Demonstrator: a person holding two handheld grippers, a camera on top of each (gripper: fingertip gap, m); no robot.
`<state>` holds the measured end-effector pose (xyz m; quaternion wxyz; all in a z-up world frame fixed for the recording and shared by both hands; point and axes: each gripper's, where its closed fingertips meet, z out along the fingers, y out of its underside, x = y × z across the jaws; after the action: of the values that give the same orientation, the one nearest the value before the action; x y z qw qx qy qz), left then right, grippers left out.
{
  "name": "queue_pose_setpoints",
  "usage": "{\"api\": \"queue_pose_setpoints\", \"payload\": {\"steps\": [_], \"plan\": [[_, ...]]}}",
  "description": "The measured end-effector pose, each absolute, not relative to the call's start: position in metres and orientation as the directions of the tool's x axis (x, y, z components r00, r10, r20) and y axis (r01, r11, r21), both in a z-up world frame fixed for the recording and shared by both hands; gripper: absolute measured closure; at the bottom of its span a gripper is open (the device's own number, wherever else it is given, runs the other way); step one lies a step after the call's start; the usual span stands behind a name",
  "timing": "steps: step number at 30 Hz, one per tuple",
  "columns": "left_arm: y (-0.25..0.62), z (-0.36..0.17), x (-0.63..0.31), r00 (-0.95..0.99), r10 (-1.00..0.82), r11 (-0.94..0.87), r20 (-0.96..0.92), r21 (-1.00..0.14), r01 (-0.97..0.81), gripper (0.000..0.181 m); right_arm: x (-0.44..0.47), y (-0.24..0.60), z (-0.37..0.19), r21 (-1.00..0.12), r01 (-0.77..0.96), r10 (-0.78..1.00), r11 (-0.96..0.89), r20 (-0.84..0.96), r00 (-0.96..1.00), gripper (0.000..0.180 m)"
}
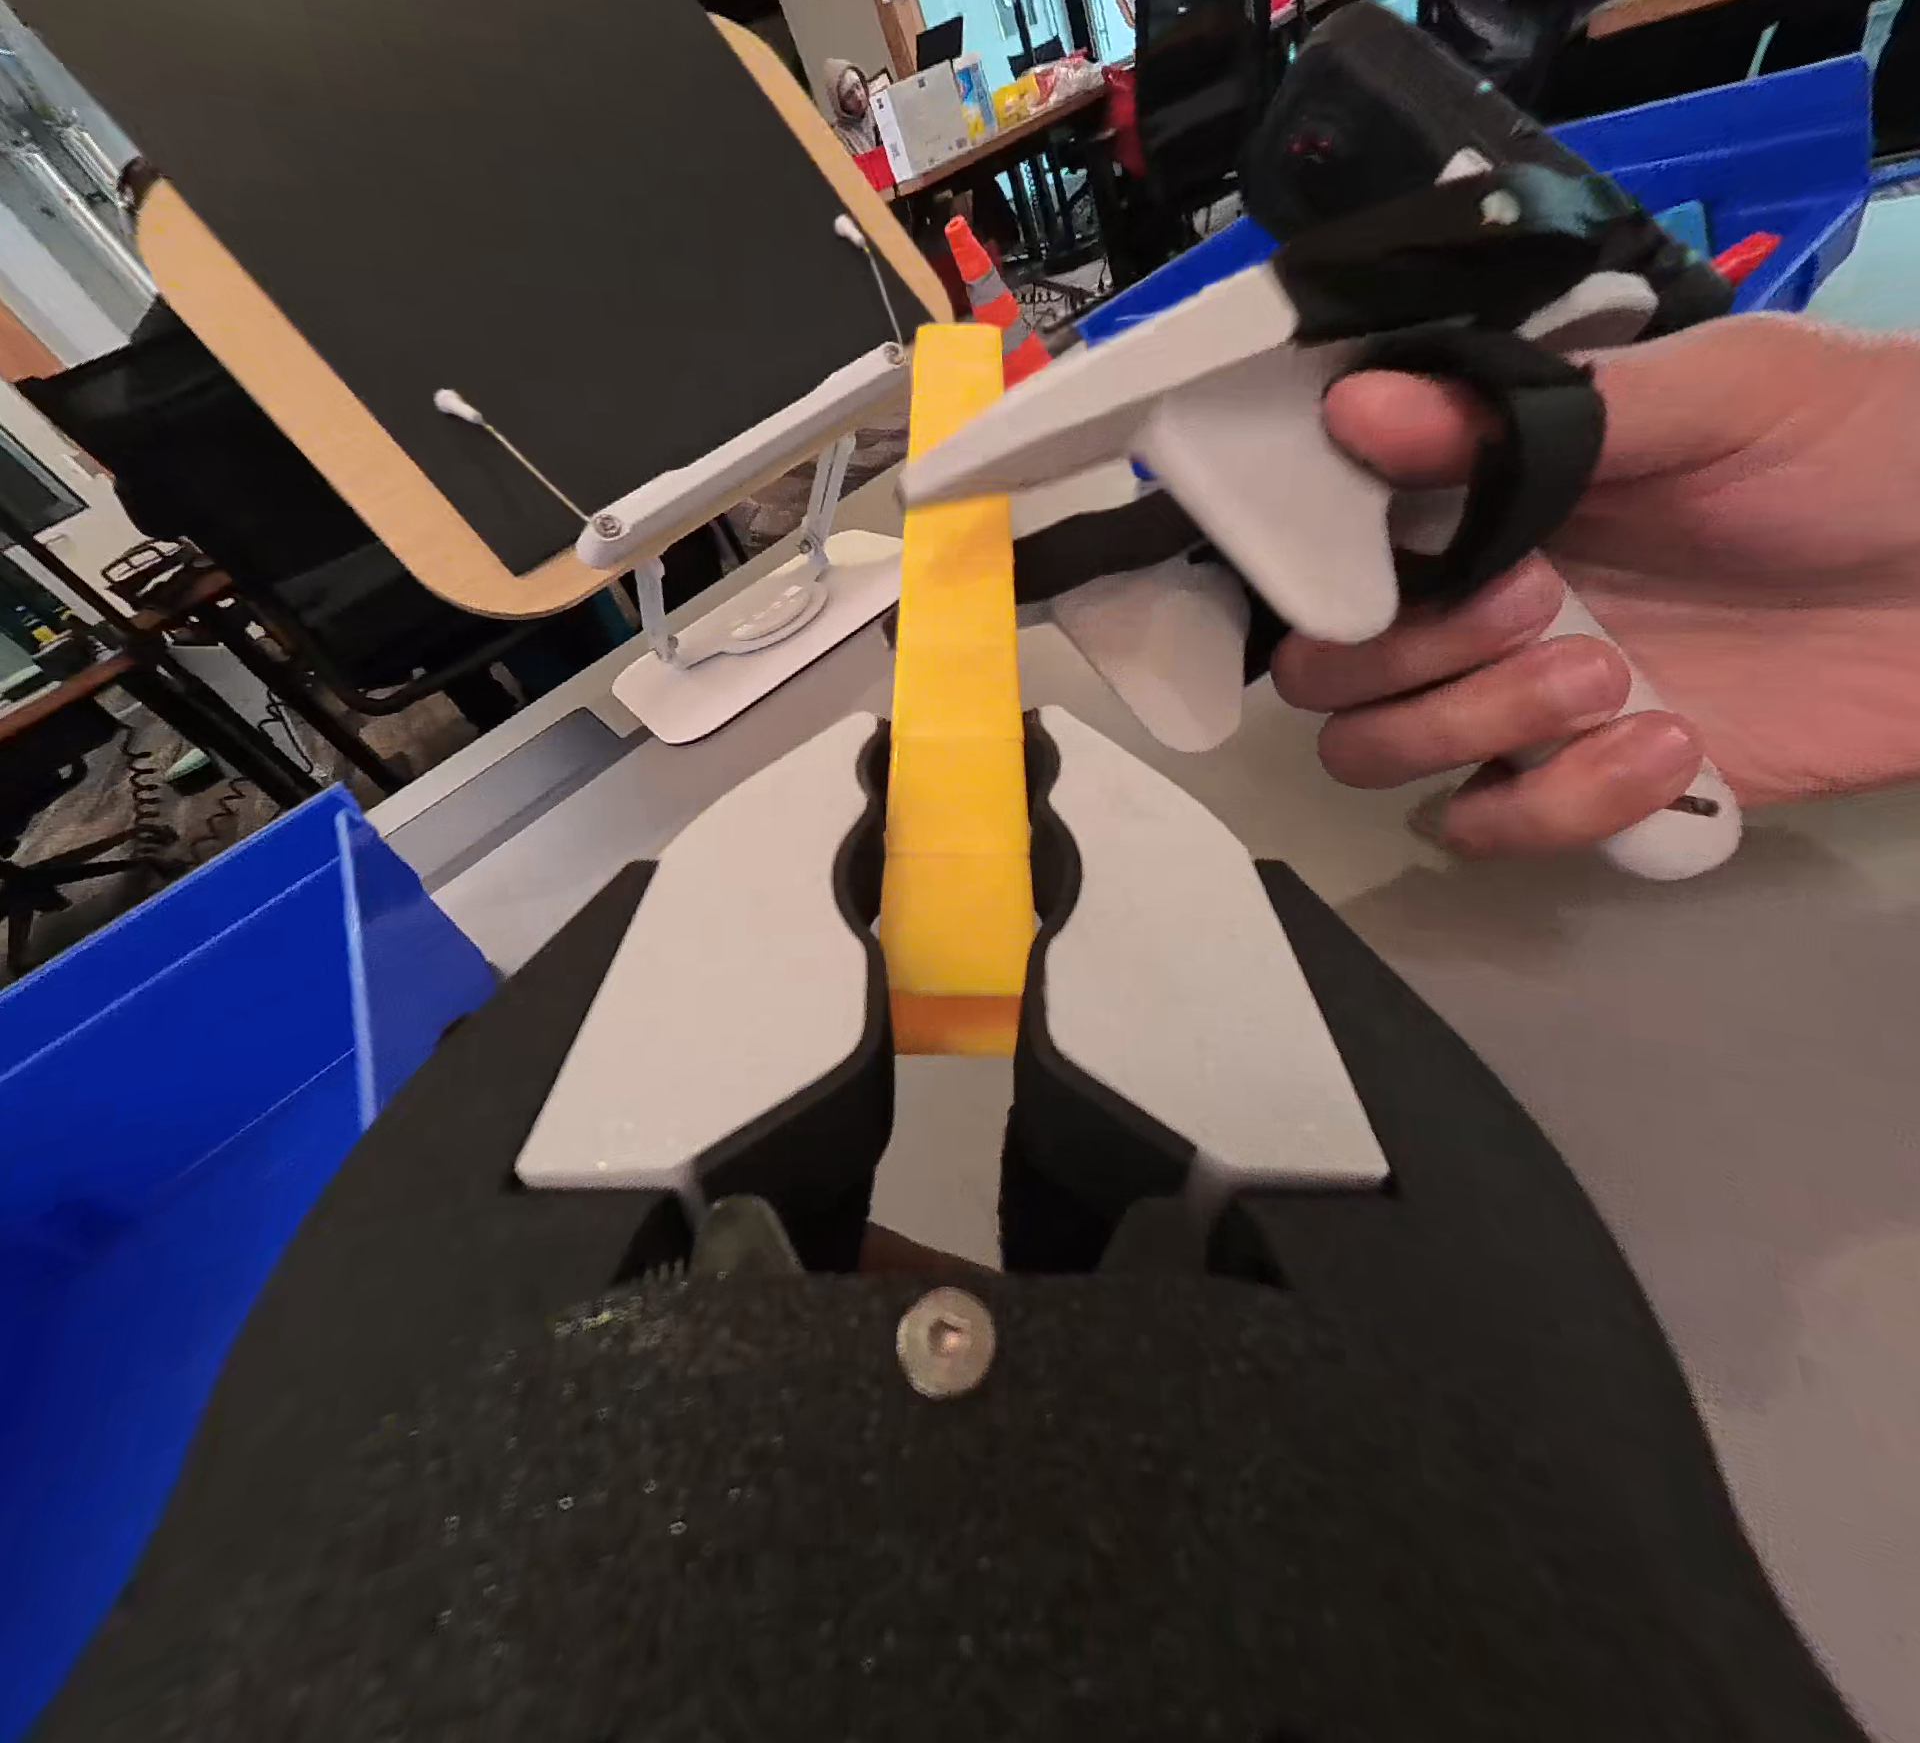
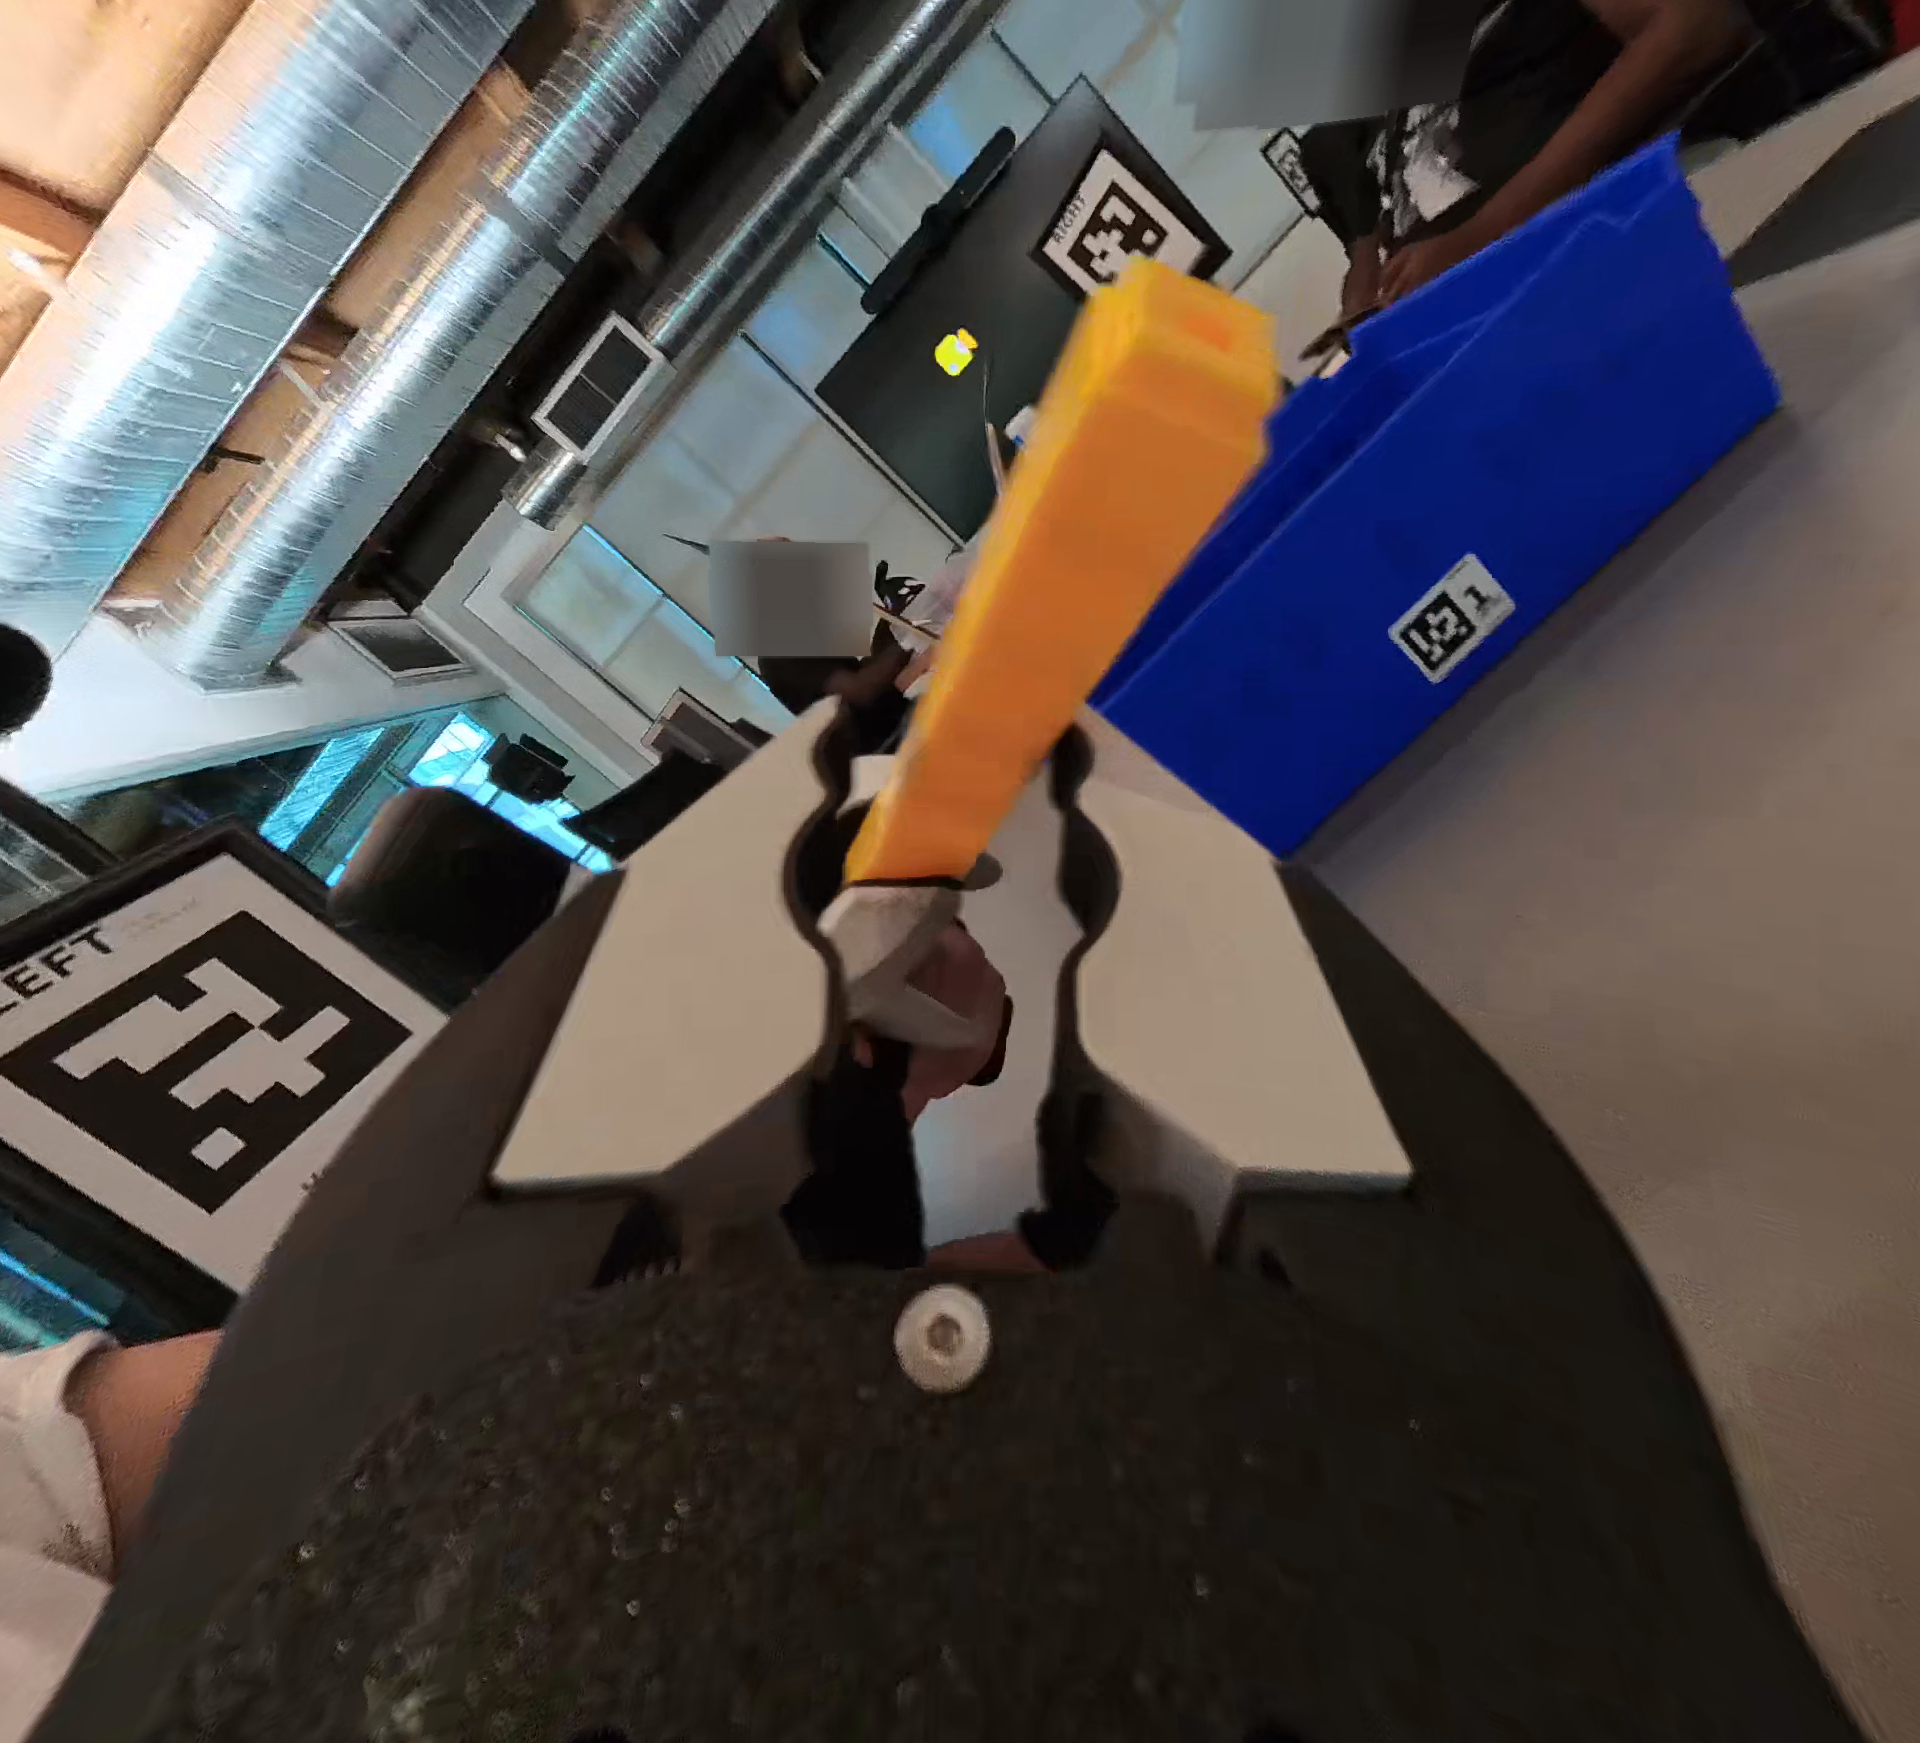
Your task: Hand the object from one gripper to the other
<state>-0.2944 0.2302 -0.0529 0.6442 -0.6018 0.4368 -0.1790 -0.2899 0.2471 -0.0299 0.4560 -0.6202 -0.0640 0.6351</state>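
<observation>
The yellow bar (image 1: 954,758) is a long, square-sided stick, and it sits clamped between the two fingers of the left gripper (image 1: 956,820), pointing straight out ahead of them above the grey table (image 1: 1558,1174). The left jaws are closed on its lower part, their wavy black pads pressing both sides.

The right gripper (image 1: 935,540) comes in from the right, held in a person's hand (image 1: 1558,613). One of its pale fingers (image 1: 1091,405) crosses in front of the bar's upper half, the other lies below and behind it. In the right wrist view the bar (image 2: 1081,571) passes between that gripper's own fingertips (image 2: 945,758), leaning toward the right-hand one, with a clear gap on the left side. These jaws are open around the bar and not yet squeezing it.

A blue bin (image 1: 187,1070) stands at the left edge of the table, another blue bin (image 2: 1455,550) stands farther back, and a dark board (image 1: 436,166) on a white stand (image 1: 748,623) rises behind the bar.
</observation>
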Motion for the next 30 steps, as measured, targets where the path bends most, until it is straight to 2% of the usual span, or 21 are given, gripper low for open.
{"api": "queue_pose_setpoints", "payload": {"steps": [1, 8, 12, 14, 17, 19, 20, 22, 24, 28, 30], "plan": [[0.229, -0.053, -0.293, 0.550, -0.759, 0.215, -0.348, -0.932, -0.293, 0.158, -0.288, 0.248, -0.033, -0.635, -0.503, 0.649, -0.586, -0.740, 0.178, 0.153], [0.229, -0.065, -0.285, 0.555, -0.771, 0.159, -0.312, -0.939, -0.306, 0.157, -0.281, 0.250, -0.044, -0.559, -0.488, 0.594, -0.670, -0.798, 0.099, 0.157], [0.228, -0.063, -0.286, 0.558, -0.788, 0.118, -0.260, -0.953, -0.278, 0.142, -0.261, 0.263, -0.041, -0.577, -0.530, 0.598, -0.621, -0.786, 0.154, 0.158], [0.229, -0.065, -0.287, 0.554, -0.801, 0.086, -0.225, -0.960, -0.265, 0.136, -0.235, 0.275, -0.033, -0.642, -0.553, 0.630, -0.531, -0.736, 0.249, 0.158], [0.233, -0.070, -0.292, 0.557, -0.810, 0.045, -0.182, -0.967, -0.251, 0.136, -0.199, 0.288, -0.030, -0.891, -0.354, 0.674, -0.283, -0.448, 0.588, 0.158], [0.237, -0.071, -0.293, 0.563, -0.812, 0.023, -0.155, -0.972, -0.235, 0.137, -0.188, 0.289, -0.032, -0.991, -0.079, 0.642, -0.110, -0.132, 0.756, 0.158], [0.238, -0.071, -0.293, 0.562, -0.815, 0.010, -0.139, -0.974, -0.227, 0.138, -0.184, 0.289, -0.036, -0.995, 0.090, 0.600, -0.034, 0.052, 0.799, 0.158], [0.237, -0.070, -0.293, 0.555, -0.825, -0.010, -0.108, -0.979, -0.206, 0.138, -0.184, 0.291, -0.043, -0.937, 0.346, 0.507, 0.050, 0.322, 0.800, 0.158], [0.232, -0.068, -0.290, 0.532, -0.844, -0.028, -0.072, -0.984, -0.177, 0.139, -0.191, 0.293, -0.053, -0.848, 0.524, 0.444, 0.080, 0.501, 0.743, 0.158], [0.225, -0.062, -0.287, 0.487, -0.872, -0.103, 0.044, -0.990, -0.095, 0.139, -0.216, 0.288, -0.067, -0.536, 0.830, 0.289, 0.153, 0.828, 0.481, 0.158], [0.224, -0.061, -0.286, 0.470, -0.879, -0.133, 0.083, -0.988, -0.075, 0.139, -0.230, 0.283, -0.071, -0.407, 0.896, 0.231, 0.181, 0.903, 0.363, 0.158]]}}
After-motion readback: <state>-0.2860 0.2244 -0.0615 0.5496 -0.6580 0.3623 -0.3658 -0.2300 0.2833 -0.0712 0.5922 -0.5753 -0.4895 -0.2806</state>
